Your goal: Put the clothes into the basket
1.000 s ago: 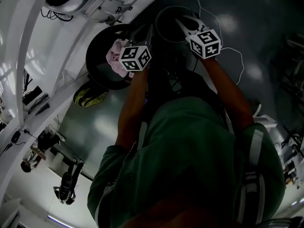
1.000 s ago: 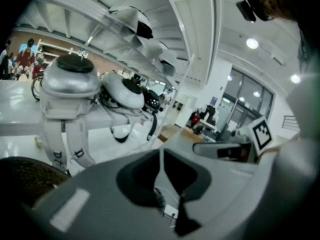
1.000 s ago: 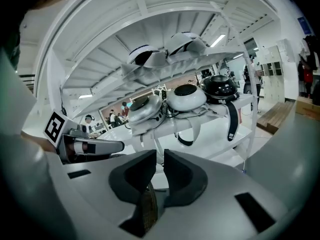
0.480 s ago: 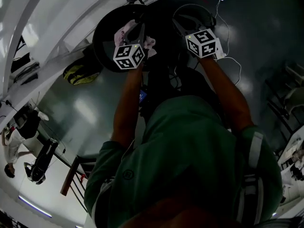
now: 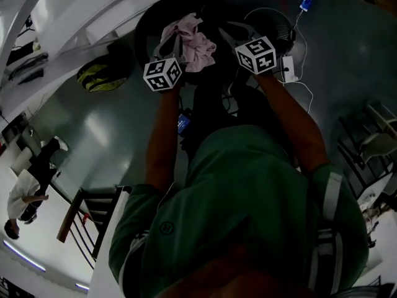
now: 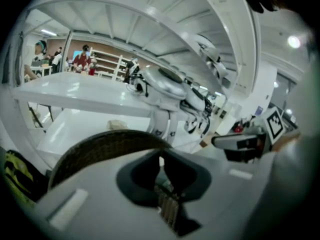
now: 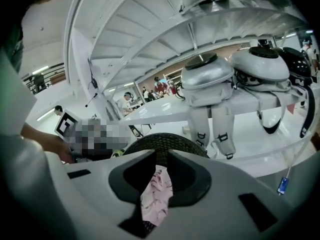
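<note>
Holding pink cloth (image 5: 192, 42) over dark woven basket (image 7: 150, 141) | left gripper (image 6: 161, 160) fingers: closed on the pink cloth | right gripper (image 7: 161, 159) fingers: closed on the pink cloth too

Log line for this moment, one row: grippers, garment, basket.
left gripper: shut on pink garment | right gripper: shut on pink garment | pink garment: hangs between grippers over basket | step: not yet released
</note>
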### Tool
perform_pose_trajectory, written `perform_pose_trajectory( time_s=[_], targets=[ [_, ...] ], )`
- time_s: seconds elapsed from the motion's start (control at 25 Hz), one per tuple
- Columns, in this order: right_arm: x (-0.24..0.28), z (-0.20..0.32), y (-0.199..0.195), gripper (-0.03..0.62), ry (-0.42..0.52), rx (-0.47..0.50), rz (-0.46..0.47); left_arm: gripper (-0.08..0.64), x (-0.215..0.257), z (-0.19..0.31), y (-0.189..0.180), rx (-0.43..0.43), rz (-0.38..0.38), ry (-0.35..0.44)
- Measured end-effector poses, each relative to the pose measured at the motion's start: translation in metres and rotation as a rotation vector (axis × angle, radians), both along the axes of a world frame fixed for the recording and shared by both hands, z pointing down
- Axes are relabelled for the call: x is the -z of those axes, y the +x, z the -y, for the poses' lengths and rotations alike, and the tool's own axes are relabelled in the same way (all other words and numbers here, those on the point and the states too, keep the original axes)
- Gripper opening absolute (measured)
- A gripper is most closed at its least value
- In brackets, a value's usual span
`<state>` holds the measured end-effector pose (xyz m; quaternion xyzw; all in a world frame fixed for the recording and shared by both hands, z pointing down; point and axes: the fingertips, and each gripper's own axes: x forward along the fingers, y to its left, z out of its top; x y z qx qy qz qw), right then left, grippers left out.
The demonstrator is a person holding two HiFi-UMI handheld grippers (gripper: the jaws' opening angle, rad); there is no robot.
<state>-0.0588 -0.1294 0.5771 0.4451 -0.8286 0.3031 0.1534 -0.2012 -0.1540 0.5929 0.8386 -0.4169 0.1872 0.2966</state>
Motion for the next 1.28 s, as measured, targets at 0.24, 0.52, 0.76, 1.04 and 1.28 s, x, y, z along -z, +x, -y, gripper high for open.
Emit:
perform_pose_trajectory(
  time_s=[0.24,0.52,0.76,1.04,1.28],
  targets=[
    [-0.035,0.003,-0.046,0.060,-0.063,0.077,-0.001,0.028,-0.037,-0.006,-0.040,0.047,0.028,-0.058],
    [-0.086,0.003,-0.086,0.109,-0.112,0.170,-0.037,0.034,-0.085,-0.009,-0.065,0.059,0.070,-0.108],
    [-0.144,-0.002,-0.107,0.138,-0.191,0.210,-0.060,0.072,-0.132,-0.012,-0.080,0.060,0.099,-0.145],
    [-0.218,-0.014,-0.127,0.181,-0.305,0.247,-0.066,0.090,-0.197,-0.021,-0.089,0.025,0.156,-0.213],
    [-0.282,-0.015,-0.142,0.207,-0.405,0.246,-0.083,0.101,-0.247,-0.024,-0.095,0.016,0.177,-0.283]
  ],
)
